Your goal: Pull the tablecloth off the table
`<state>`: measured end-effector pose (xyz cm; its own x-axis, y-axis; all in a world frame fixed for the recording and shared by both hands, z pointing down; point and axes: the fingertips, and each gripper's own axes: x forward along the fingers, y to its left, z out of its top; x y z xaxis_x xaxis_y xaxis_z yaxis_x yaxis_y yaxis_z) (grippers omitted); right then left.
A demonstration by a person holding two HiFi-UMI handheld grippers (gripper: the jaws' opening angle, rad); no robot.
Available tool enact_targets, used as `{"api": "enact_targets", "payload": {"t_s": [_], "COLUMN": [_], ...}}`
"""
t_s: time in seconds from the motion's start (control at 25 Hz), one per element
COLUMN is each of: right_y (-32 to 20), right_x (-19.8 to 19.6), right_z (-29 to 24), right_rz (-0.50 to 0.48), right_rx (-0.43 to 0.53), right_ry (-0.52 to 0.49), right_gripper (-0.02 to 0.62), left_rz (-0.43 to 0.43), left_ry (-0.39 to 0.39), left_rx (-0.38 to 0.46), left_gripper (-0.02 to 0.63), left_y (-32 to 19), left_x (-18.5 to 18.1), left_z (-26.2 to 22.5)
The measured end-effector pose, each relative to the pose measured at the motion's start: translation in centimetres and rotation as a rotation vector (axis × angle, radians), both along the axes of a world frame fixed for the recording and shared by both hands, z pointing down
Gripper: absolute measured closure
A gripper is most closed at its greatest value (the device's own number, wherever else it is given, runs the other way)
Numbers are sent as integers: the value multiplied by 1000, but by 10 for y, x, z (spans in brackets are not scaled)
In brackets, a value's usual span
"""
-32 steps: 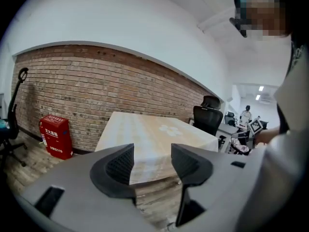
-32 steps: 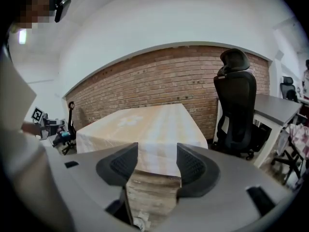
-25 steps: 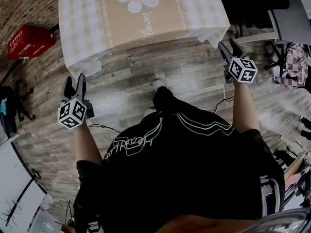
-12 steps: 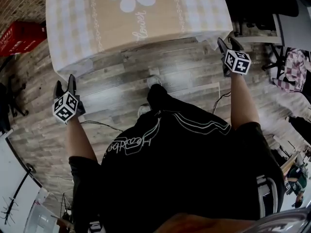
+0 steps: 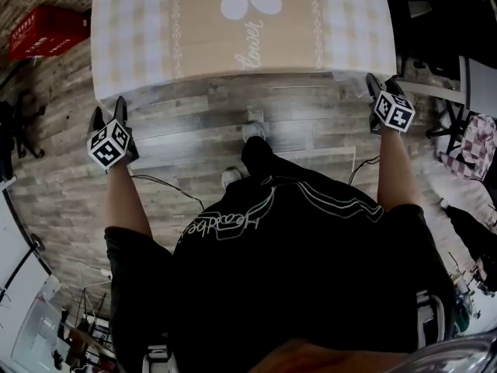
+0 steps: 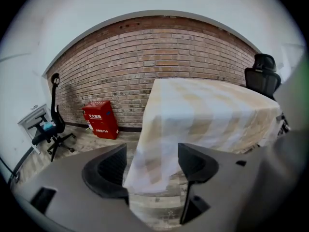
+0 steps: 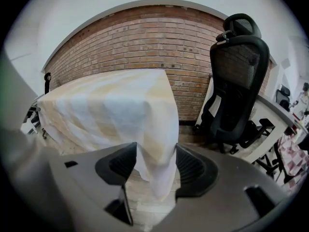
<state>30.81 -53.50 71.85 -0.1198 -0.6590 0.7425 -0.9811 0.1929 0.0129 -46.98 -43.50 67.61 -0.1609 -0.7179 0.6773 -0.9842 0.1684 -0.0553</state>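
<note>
Beige tablecloth (image 5: 233, 45), head view: checked, with a white daisy print; it covers the table at 12 o'clock, its near edge hanging toward the person.
Head view, left gripper (image 5: 109, 111): at 9 o'clock, just beside the cloth's near left corner, over the wooden floor (image 5: 202, 130).
Head view, right gripper (image 5: 384, 85): at 2 o'clock, at the cloth's near right corner.
Head view, red crate (image 5: 46, 31): on the floor at 10 o'clock, apart from the table.
Left gripper view, jaws: spread wide, having just been opening; the hanging corner of the tablecloth (image 6: 159, 144) lies between them, loose and unpinched.
Left gripper view, surroundings: brick wall (image 6: 159, 47) at 12 o'clock; red crate (image 6: 101, 119) at 9 o'clock; black office chair (image 6: 260, 76) at 2 o'clock.
Right gripper view, jaws: apart; the other hanging corner of the tablecloth (image 7: 157, 149) drops between them, draping freely, not clamped.
Right gripper view, surroundings: brick wall (image 7: 135, 37) at 12 o'clock; black office chair (image 7: 236, 81) at 3 o'clock, well apart from the cloth.
</note>
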Motion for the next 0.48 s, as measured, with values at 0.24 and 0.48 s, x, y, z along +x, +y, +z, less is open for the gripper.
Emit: {"api": "enact_targets", "payload": {"t_s": [0.24,0.48], "right_y": [-4,-1], "right_x": [-4,-10], "right_z": [9,10], "right_rz": [-19,-26], "right_rx": [-19,-31], "right_ry": [22,-6], "right_gripper": [436,535], "left_rz": [-23,-42], "left_ry": [15,19], "left_rx": [-6,-32], "left_gripper": [307,499], "left_y": [-11,-13], "left_x": [-1,6], "left_z": [8,10]}}
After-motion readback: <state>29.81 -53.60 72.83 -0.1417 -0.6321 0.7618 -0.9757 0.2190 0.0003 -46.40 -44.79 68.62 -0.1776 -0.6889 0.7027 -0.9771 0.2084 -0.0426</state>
